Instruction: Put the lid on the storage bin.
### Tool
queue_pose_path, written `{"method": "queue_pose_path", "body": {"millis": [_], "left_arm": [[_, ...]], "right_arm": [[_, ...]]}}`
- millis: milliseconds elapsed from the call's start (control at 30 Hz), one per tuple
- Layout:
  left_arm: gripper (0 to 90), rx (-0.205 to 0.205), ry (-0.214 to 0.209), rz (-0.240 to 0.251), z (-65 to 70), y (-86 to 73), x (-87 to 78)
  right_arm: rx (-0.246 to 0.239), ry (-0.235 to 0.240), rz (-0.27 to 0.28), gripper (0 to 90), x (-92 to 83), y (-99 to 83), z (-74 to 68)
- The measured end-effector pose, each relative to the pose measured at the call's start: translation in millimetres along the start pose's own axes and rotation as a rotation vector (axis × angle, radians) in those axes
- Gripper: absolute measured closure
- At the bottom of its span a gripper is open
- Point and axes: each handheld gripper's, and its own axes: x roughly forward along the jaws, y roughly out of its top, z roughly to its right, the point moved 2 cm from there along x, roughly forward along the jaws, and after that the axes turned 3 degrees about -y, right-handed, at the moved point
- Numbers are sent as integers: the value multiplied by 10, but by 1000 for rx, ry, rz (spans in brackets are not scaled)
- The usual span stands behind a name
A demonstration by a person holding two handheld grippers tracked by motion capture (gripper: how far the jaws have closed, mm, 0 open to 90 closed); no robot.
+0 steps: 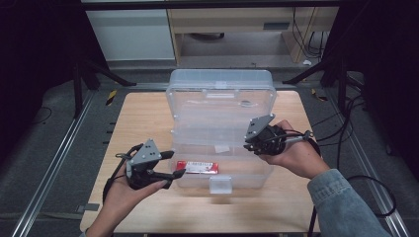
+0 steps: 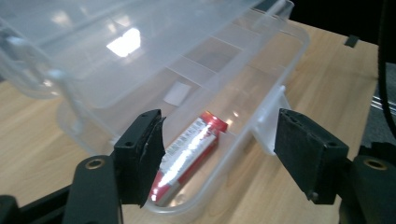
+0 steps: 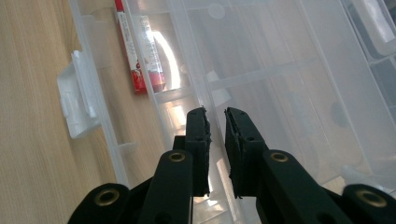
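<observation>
- The left gripper [image 1: 175, 174] hovers just off the front left corner of the clear plastic box [image 1: 257, 173], its jaws spread apart with nothing between the pads.
- Seen from the left gripper view, the red tube [image 2: 189, 156] lies flat inside the front compartment, beyond the open jaws and untouched.
- The box sits open on the wooden table [image 1: 143, 113], lid [image 1: 222, 84] tilted back, front latch [image 1: 220, 184] facing the person.
- The right gripper [image 1: 250, 143] is at the box's right side, its jaws nearly together; whether they pinch the thin plastic wall [image 3: 215, 154] cannot be told.
</observation>
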Motion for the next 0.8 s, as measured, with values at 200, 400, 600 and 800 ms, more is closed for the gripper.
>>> {"method": "queue_pose_path", "body": {"millis": [200, 400, 600, 800], "left_arm": [[451, -3, 24, 27, -172, 116, -161], [464, -19, 64, 42, -381, 229, -190], [535, -80, 93, 65, -647, 279, -163], [593, -131, 95, 73, -771, 337, -45]], "right_arm": [[-11, -3, -9, 790, 7, -6, -18], [-14, -3, -8, 783, 8, -13, -16], [-14, -7, -5, 777, 17, -17, -20], [-6, -10, 8, 767, 20, -41, -30]]}}
